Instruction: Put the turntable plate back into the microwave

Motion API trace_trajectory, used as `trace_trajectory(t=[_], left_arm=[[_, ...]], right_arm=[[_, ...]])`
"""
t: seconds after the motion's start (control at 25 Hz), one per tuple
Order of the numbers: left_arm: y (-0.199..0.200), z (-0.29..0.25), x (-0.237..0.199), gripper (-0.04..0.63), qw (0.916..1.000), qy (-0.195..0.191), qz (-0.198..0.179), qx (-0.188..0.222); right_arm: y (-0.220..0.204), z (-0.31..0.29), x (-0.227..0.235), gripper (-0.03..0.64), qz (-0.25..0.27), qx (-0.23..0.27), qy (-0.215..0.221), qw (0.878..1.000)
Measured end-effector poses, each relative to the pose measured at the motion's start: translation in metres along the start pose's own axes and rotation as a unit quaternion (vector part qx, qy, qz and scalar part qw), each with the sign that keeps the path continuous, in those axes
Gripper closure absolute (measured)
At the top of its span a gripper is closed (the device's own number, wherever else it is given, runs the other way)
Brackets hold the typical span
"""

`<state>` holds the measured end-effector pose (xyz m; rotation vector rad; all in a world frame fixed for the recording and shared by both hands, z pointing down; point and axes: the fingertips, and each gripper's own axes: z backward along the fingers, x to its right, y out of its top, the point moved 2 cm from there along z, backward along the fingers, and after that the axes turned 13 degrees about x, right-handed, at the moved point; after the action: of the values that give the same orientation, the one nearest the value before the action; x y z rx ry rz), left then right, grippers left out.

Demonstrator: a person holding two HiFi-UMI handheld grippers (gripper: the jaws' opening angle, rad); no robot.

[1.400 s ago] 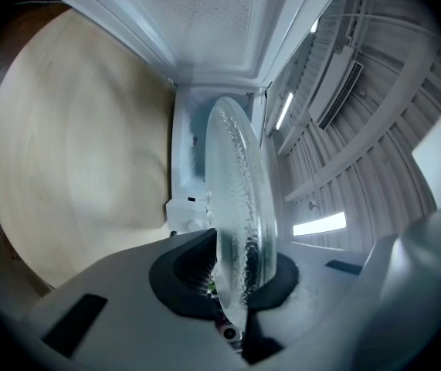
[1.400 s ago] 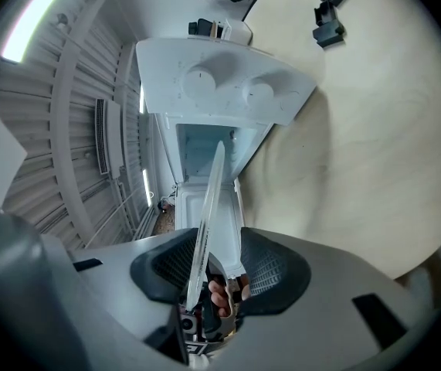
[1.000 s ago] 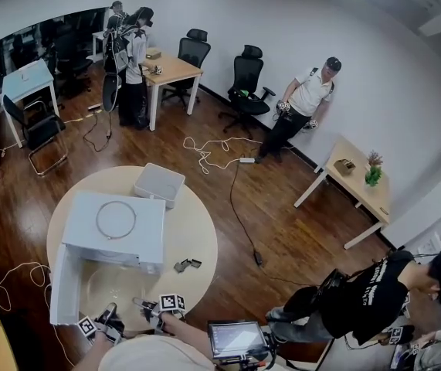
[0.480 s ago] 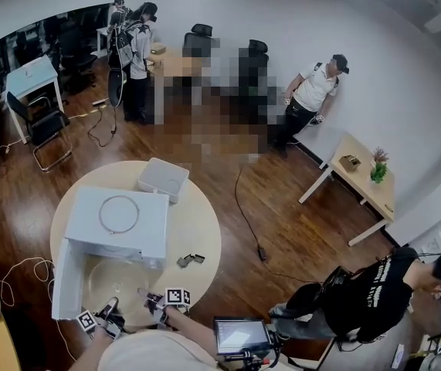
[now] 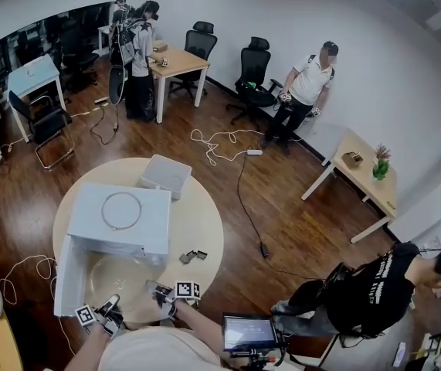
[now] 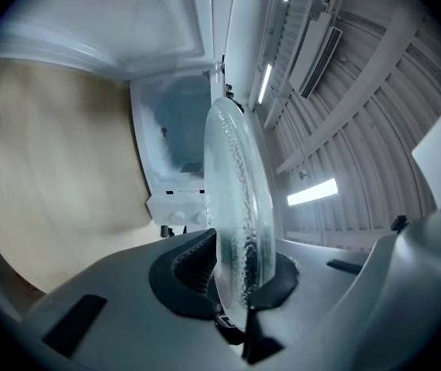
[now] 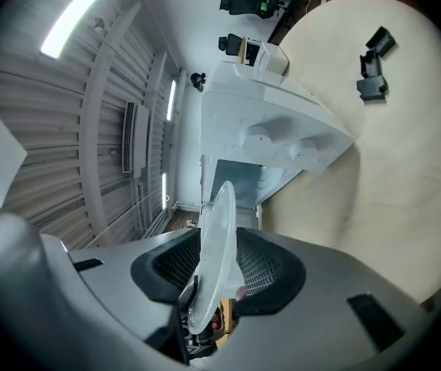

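The clear glass turntable plate hangs in front of the white microwave's open cavity, with the door swung out to the left. My left gripper is shut on the plate's near left rim, and the plate stands edge-on between its pads. My right gripper is shut on the near right rim, where the plate sits tilted between the ribbed pads. In the left gripper view the microwave lies straight ahead. From the right gripper the microwave shows its knobs and open cavity.
A thin ring lies on the microwave's top. A white box stands behind it on the round table, and small black parts lie at its right. A tablet sits near my right arm. Several people stand about the room.
Both grippers have risen a little with the plate held between them. The right one has also shifted slightly sideways. The grips have not changed.
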<state>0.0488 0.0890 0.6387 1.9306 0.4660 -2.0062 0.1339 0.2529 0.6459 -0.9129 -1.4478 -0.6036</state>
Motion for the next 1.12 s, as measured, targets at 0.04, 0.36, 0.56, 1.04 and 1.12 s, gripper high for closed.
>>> trace_trajectory(t=[0.04,0.36,0.56,1.04,1.12], left_arm=[[0.0,0.0,0.001,0.561,1.0,-0.002,-0.006,-0.007],[-0.005,-0.003,0.021,0.561,0.9983,-0.024,-0.016,-0.051],[-0.013,-0.008,0.04,0.561,0.9942,-0.055,-0.028,-0.088],[-0.004,-0.009,0.035,0.561,0.995,-0.051,-0.035,-0.078],[0.002,-0.004,0.017,0.561,0.9965,-0.038,-0.037,-0.065]], right_arm=[[0.001,0.002,0.0,0.472,0.003,-0.004,0.001,1.0],[0.002,0.004,-0.015,0.472,0.023,-0.059,0.03,0.998],[-0.002,0.006,-0.023,0.472,0.021,-0.085,0.055,0.995],[-0.021,0.011,-0.037,0.472,0.017,-0.101,0.079,0.992],[-0.029,0.011,-0.029,0.472,0.01,-0.107,0.073,0.991]])
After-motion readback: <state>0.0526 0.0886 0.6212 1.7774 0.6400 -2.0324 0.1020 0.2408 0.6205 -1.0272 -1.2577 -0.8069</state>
